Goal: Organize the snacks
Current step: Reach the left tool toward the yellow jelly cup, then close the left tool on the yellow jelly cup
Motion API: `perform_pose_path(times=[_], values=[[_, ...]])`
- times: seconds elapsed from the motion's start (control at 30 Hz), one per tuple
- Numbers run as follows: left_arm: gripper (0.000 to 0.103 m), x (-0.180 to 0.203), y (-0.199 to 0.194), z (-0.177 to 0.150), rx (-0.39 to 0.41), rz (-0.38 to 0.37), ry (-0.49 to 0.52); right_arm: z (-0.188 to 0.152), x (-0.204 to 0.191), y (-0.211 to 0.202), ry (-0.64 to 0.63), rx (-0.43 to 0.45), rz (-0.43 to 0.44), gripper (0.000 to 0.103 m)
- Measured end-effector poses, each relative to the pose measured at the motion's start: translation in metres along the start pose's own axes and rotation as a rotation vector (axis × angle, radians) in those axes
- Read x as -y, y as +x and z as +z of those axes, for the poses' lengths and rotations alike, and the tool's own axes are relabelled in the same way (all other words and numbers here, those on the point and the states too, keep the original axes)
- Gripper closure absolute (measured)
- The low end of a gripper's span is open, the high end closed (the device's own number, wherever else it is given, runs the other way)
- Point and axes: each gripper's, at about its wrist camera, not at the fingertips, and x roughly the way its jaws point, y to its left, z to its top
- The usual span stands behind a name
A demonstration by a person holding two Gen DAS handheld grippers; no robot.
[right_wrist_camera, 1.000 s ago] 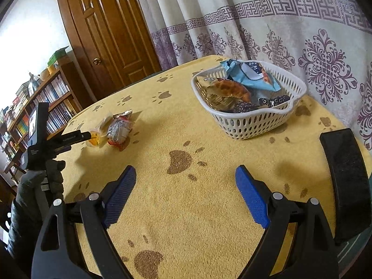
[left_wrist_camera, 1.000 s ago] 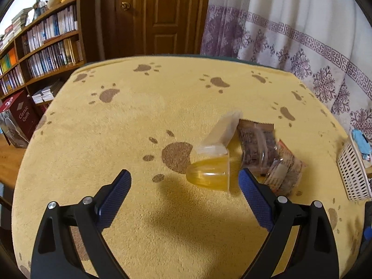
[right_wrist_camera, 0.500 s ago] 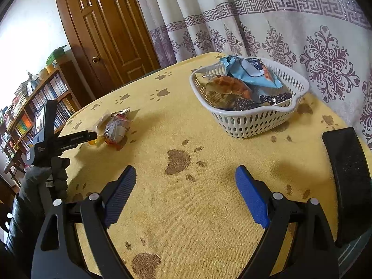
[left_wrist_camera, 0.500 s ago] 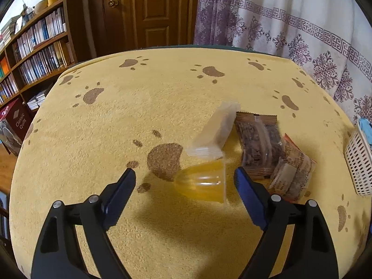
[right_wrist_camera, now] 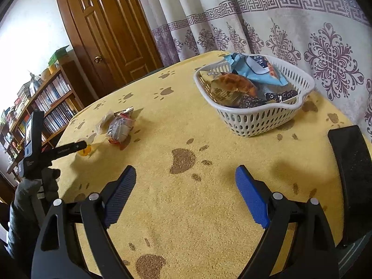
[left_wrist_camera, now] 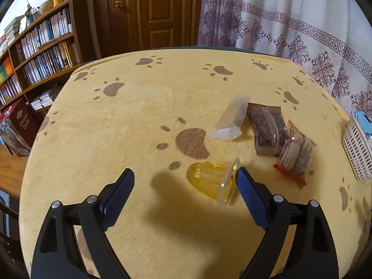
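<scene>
Left gripper: your left gripper (left_wrist_camera: 183, 177) hangs over the yellow paw-print cloth (left_wrist_camera: 130, 121) with its jaws spread; they have just been opening a little. The jelly cup (left_wrist_camera: 210, 181) lies on its side between them, its lid rim at the right pad; the left pad is well clear, so nothing is clamped.
Right gripper: your right gripper (right_wrist_camera: 186, 177) stands wide open over bare cloth, nothing between the pads.
Loose snacks: four on the cloth. Besides the jelly cup there is a clear packet (left_wrist_camera: 231, 121), a dark brown packet (left_wrist_camera: 267, 131) and a red-edged packet (left_wrist_camera: 295, 154), bunched just beyond the cup, the last two touching.
Basket: one white basket (right_wrist_camera: 262, 116) near the curtain, already holding several packets, among them a light blue bag (right_wrist_camera: 255, 69).
In the way: the black block (right_wrist_camera: 351, 174) sits at the cloth's right edge, beside your right gripper.
Left view only: it shows the cup's pose between the pads, and only a corner of the basket.
Right view only: it shows the basket's contents, your gloved left hand (right_wrist_camera: 34, 186) on the tool, and the cup as a small orange spot.
Around: a bookshelf (left_wrist_camera: 39, 46), a wooden door (left_wrist_camera: 148, 11), a patterned curtain (left_wrist_camera: 302, 34).
</scene>
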Motion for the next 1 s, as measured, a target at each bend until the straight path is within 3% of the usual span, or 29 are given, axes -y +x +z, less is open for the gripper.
perform_pose_path(times=[0.37, 0.63, 0.77, 0.83, 0.87, 1.0], values=[[0.015, -0.009, -0.007, -0.029, -0.043, 0.034, -0.005, -0.001, 0.000, -0.002, 0.002, 0.006, 0.010, 0.014], [0.015, 0.002, -0.011, -0.017, -0.025, -0.018, -0.042, -0.003, -0.001, -0.003, 0.002, 0.001, 0.014, 0.014], [0.015, 0.016, -0.004, -0.010, -0.023, -0.009, -0.046, -0.003, 0.000, -0.003, 0.006, 0.002, 0.011, 0.014], [0.026, 0.019, 0.004, -0.007, -0.038, 0.009, -0.058, -0.003, 0.002, -0.003, 0.008, 0.002, 0.008, 0.014], [0.038, 0.020, 0.009, -0.007, -0.055, 0.025, -0.068, -0.004, 0.003, -0.003, 0.010, 0.002, 0.006, 0.014], [0.051, 0.021, 0.009, -0.009, -0.029, 0.055, -0.052, -0.003, 0.005, -0.001, 0.013, -0.001, 0.000, 0.014]])
